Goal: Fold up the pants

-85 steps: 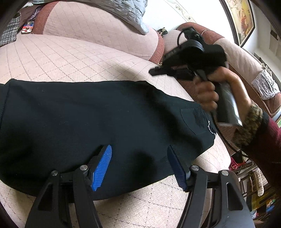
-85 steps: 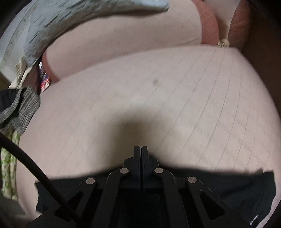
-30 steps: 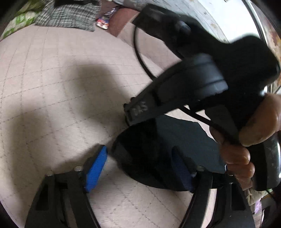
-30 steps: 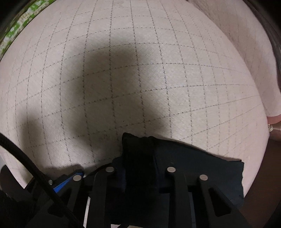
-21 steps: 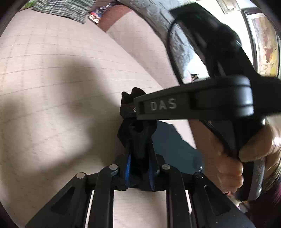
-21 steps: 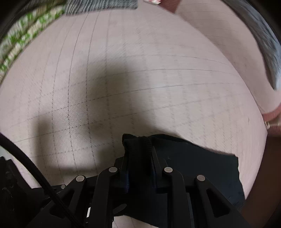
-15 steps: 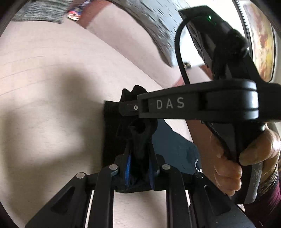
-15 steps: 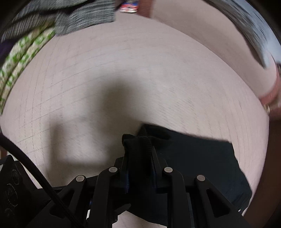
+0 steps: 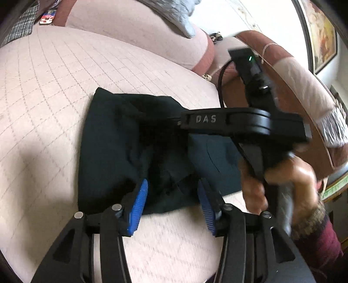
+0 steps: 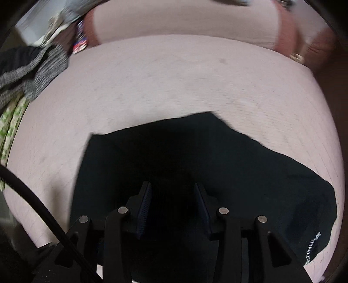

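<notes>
The black pants (image 9: 113, 139) lie folded over on the pink quilted sofa seat (image 9: 43, 82). My left gripper (image 9: 171, 196) is open, its blue pads (image 9: 139, 200) just above the near edge of the fold, holding nothing. My right gripper (image 10: 173, 200) is open over the pants (image 10: 195, 152) and empty. In the left wrist view the right gripper's body (image 9: 243, 126) hangs over the right part of the pants, held by a hand (image 9: 282, 178). White lettering (image 10: 313, 246) shows on the pants at the right.
A grey quilted cushion (image 9: 174, 15) leans on the pink sofa back (image 9: 130, 34). Grey checked cloth (image 10: 32, 69) and green patterned cloth (image 10: 10, 122) lie at the seat's left end. The brown armrest (image 9: 293, 87) with a white cover is at the right.
Both grippers were shut on the pants' end and carried it across the seat. Now both have opened and let go, and the cloth lies folded over itself.
</notes>
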`<state>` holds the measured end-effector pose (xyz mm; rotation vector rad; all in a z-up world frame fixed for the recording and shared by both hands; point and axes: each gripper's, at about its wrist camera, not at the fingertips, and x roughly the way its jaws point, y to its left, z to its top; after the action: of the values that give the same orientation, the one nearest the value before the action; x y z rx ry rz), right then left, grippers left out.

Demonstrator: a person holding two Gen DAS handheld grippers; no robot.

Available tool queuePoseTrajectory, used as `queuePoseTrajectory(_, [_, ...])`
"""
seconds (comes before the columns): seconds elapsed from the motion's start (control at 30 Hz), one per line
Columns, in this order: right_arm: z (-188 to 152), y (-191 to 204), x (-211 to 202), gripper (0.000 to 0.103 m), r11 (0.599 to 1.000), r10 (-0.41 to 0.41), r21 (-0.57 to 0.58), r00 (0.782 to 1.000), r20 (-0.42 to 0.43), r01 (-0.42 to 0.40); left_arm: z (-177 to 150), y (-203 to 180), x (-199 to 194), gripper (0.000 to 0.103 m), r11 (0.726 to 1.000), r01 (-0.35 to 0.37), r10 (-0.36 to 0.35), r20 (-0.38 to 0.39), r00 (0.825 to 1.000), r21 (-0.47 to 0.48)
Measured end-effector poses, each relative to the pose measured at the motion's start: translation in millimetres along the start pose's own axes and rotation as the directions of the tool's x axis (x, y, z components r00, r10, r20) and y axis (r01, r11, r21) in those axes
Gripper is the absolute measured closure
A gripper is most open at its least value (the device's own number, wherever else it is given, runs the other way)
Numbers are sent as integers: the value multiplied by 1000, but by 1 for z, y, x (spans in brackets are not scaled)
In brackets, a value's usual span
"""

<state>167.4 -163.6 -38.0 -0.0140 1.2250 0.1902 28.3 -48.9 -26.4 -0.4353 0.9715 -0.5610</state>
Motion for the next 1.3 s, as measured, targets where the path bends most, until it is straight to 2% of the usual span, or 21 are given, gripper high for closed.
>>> queuePoseTrajectory(0.17, [-10,-33,-31,59,997,-26,75,993,117,18,-11,9,-18,50,999,-51,51,44,998,9])
queuePoseTrajectory(0.23, [-12,-43,-51,59,992,72,93,983,167,-88,-17,18,-27,49,996,-91,91,61,994,-3])
queuePoseTrajectory(0.27, [-14,-42,-57,59,978,161,104,970,181,-182,-27,30,-36,49,995,-103,104,66,992,-9])
queuePoseTrajectory(0.33, [-20,-36,-65,59,913,369,107,909,193,-394,-31,34,-38,49,991,-131,132,74,989,-23])
queuePoseTrajectory(0.37, [-22,-32,-65,59,890,420,103,888,188,-444,-32,33,-38,49,989,-144,146,73,987,-26])
queuePoseTrajectory(0.4, [-24,-22,-59,59,853,494,100,853,166,-513,-31,28,-34,49,987,-155,157,69,985,-30])
queuePoseTrajectory(0.47, [-29,-7,-44,59,818,551,113,824,133,-565,-35,35,-35,49,986,-160,163,55,985,-49])
queuePoseTrajectory(0.57, [-41,-2,-18,59,831,525,162,846,86,-532,-49,47,-49,49,986,-149,153,51,987,-80])
queuePoseTrajectory(0.63, [-53,-17,-7,60,842,493,209,867,73,-497,-50,49,-55,49,985,-148,153,65,986,-84])
queuePoseTrajectory(0.67, [-62,-31,-4,63,852,461,236,883,87,-468,-51,51,-58,49,985,-149,156,77,985,-83])
queuePoseTrajectory(0.7, [-69,-46,-4,74,844,458,257,882,110,-470,-52,52,-60,49,985,-150,157,84,984,-85])
queuePoseTrajectory(0.77, [-81,-67,-12,77,832,437,314,889,136,-457,-54,58,-63,48,985,-144,153,90,984,-100])
queuePoseTrajectory(0.8, [-85,-73,-20,70,858,366,331,919,145,-394,-54,62,-62,48,985,-134,145,87,986,-111])
queuePoseTrajectory(0.83, [-85,-79,-27,70,875,324,326,933,158,-359,-55,65,-61,48,985,-127,137,84,987,-120])
queuePoseTrajectory(0.9, [-82,-84,-45,70,885,306,302,931,199,-355,-55,65,-59,48,985,-121,131,79,988,-125])
queuePoseTrajectory(1.0, [-69,-75,-63,70,864,353,279,899,258,-419,-55,62,-57,48,986,-125,134,76,988,-109])
queuePoseTrajectory(1.13, [-42,-49,-46,66,831,445,252,865,233,-496,-56,56,-60,48,984,-151,159,79,984,-91])
queuePoseTrajectory(1.17, [-32,-41,-30,65,830,448,266,871,203,-489,-57,55,-62,48,983,-160,167,81,983,-89])
queuePoseTrajectory(1.2, [-27,-37,-15,66,860,393,282,905,165,-424,-57,54,-64,48,982,-167,174,83,981,-88])
queuePoseTrajectory(1.23, [-24,-36,-2,81,893,318,286,937,144,-348,-57,54,-66,48,981,-175,182,84,980,-86])
queuePoseTrajectory(1.3, [-26,-37,-5,86,902,285,285,943,173,-325,-59,51,-71,48,977,-202,208,91,974,-72])
